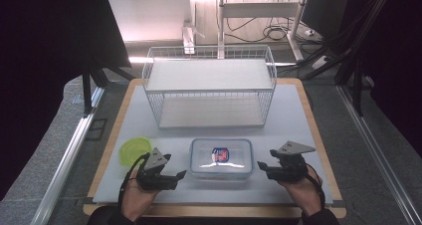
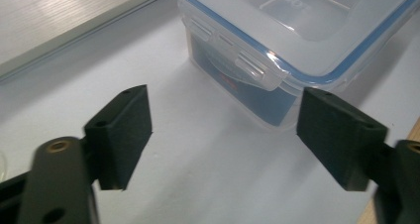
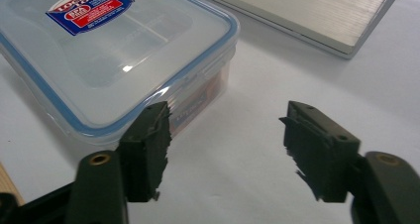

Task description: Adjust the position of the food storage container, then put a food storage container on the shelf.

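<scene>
Both tongs stand wide and hold nothing: left tongs (image 1: 175, 177) and right tongs (image 1: 264, 169) flank the clear rectangular plastic container with blue-sealed lid (image 1: 220, 157), which rests on the white bench (image 1: 298, 115), probably positioned so each can reach an end latch.

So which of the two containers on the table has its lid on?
The clear rectangular box between the two tools, with a blue-edged lid clipped shut and a sticker on top. The small green bowl to its left is round and has no lid.
</scene>
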### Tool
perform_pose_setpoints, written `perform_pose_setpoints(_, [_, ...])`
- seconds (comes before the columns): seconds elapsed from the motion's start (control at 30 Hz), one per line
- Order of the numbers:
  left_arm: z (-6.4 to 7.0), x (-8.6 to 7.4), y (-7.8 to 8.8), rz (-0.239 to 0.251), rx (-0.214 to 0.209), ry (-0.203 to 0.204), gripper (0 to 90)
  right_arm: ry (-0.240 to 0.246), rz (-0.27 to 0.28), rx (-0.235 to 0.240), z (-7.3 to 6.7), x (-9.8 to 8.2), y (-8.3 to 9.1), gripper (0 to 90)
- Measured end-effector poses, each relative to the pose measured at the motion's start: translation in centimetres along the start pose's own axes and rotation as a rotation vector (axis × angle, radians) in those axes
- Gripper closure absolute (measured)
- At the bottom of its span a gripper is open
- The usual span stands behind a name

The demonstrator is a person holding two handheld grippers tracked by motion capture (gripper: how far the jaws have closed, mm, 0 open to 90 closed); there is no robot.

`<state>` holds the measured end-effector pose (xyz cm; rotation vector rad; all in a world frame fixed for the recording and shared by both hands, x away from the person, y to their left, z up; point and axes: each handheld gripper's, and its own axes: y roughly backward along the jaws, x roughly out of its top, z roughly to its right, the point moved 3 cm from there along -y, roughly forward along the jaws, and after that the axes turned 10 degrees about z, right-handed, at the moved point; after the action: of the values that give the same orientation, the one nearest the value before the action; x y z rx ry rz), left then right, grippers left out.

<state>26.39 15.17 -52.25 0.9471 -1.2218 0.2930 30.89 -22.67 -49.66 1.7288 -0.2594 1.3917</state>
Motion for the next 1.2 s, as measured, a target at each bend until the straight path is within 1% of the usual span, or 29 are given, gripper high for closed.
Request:
perform_pose_setpoints(0.07, [0.0, -0.2, 0.1, 0.004, 0.006, -0.020, 16.0, -0.003, 0.001, 0.004, 0.0, -0.1, 0.1, 30.6])
perform_pose_setpoints(0.13, [0.1, -0.4, 0.1, 0.000, 0.020, -0.050, 13.6, -0.014, 0.004, 0.008, 0.0, -0.2, 0.2, 28.7])
perform_pose_setpoints(0.23, [0.1, -0.5, 0.1, 0.010, 0.023, -0.054, 10.1, -0.020, 0.002, 0.011, 0.1, -0.3, 0.2, 27.0])
perform_pose_setpoints(0.27, [0.0, -0.5, 0.0, 0.022, 0.022, -0.057, 9.4, -0.027, 0.005, 0.019, 0.1, -0.4, 0.1, 25.1])
perform_pose_setpoints(0.3, [0.0, -0.5, 0.0, 0.022, 0.022, -0.057, 8.3, -0.029, 0.007, 0.022, 0.2, -0.4, 0.1, 24.3])
perform_pose_setpoints(0.4, [0.1, -0.4, -0.4, 0.034, 0.013, -0.056, 5.7, -0.032, 0.016, 0.032, 0.1, -0.2, 0.1, 20.8])
perform_pose_setpoints(0.47, [0.1, -0.4, -0.5, 0.027, 0.012, -0.056, 4.9, -0.030, 0.020, 0.030, 0.1, -0.2, 0.1, 19.7])
perform_pose_setpoints(0.5, [0.1, -0.4, -0.6, 0.013, 0.012, -0.056, 4.9, -0.028, 0.023, 0.028, 0.1, -0.1, 0.0, 18.3])
perform_pose_setpoints(0.53, [0.1, -0.4, -0.6, 0.007, 0.014, -0.050, 4.4, -0.029, 0.027, 0.036, 0.1, -0.1, -0.1, 17.5])
perform_pose_setpoints(0.57, [0.0, -0.4, -0.7, -0.006, 0.006, -0.032, 4.3, -0.027, 0.023, 0.039, 0.1, -0.1, -0.2, 16.2])
perform_pose_setpoints(0.63, [0.0, -0.2, -0.7, -0.011, 0.000, -0.016, 4.3, -0.024, 0.017, 0.048, 0.0, -0.1, -0.4, 15.8])
perform_pose_setpoints(0.73, [-0.1, 0.3, -0.8, -0.008, -0.014, -0.005, 4.4, -0.021, 0.021, 0.062, -0.1, 0.0, -0.5, 13.6])
perform_pose_setpoints(0.8, [-0.2, 0.7, -0.8, -0.006, -0.029, 0.005, 4.5, -0.006, 0.018, 0.072, -0.2, 0.2, -0.7, 11.2])
perform_pose_setpoints(0.83, [-0.2, 0.7, -0.8, -0.006, -0.029, 0.005, 4.5, -0.006, 0.018, 0.072, -0.2, 0.2, -0.7, 11.2])
perform_pose_setpoints(0.87, [-0.3, 1.1, -1.1, -0.009, -0.044, 0.011, 4.1, 0.002, 0.011, 0.084, -0.4, 0.3, -0.9, 10.1])
perform_pose_setpoints(0.93, [-0.3, 1.2, -1.3, -0.017, -0.046, 0.013, 3.7, 0.002, 0.005, 0.089, -0.4, 0.4, -0.9, 9.5])
perform_pose_setpoints(1.0, [-0.4, 1.7, -1.9, -0.043, -0.059, 0.014, 3.6, -0.028, -0.002, 0.102, -0.5, 0.7, -1.1, 8.6])
perform_pose_setpoints(1.03, [-0.4, 1.7, -1.9, -0.043, -0.059, 0.014, 3.6, -0.028, -0.002, 0.102, -0.5, 0.7, -1.1, 8.6])
perform_pose_setpoints(1.07, [-0.5, 1.8, -2.2, -0.045, -0.070, 0.020, 3.6, -0.041, -0.011, 0.113, -0.5, 0.8, -1.2, 8.2])
perform_pose_setpoints(1.1, [-0.5, 2.1, -2.6, -0.045, -0.103, 0.042, 1.6, -0.056, -0.019, 0.129, -0.7, 0.9, -1.5, 7.9])
perform_pose_setpoints(1.13, [-0.5, 2.2, -2.7, -0.043, -0.110, 0.049, 1.3, -0.054, -0.025, 0.136, -0.8, 1.0, -1.6, 7.2])
perform_pose_setpoints(1.2, [-0.6, 2.6, -3.1, -0.045, -0.104, 0.044, 2.7, -0.049, -0.032, 0.141, -1.0, 1.2, -1.8, 4.9])
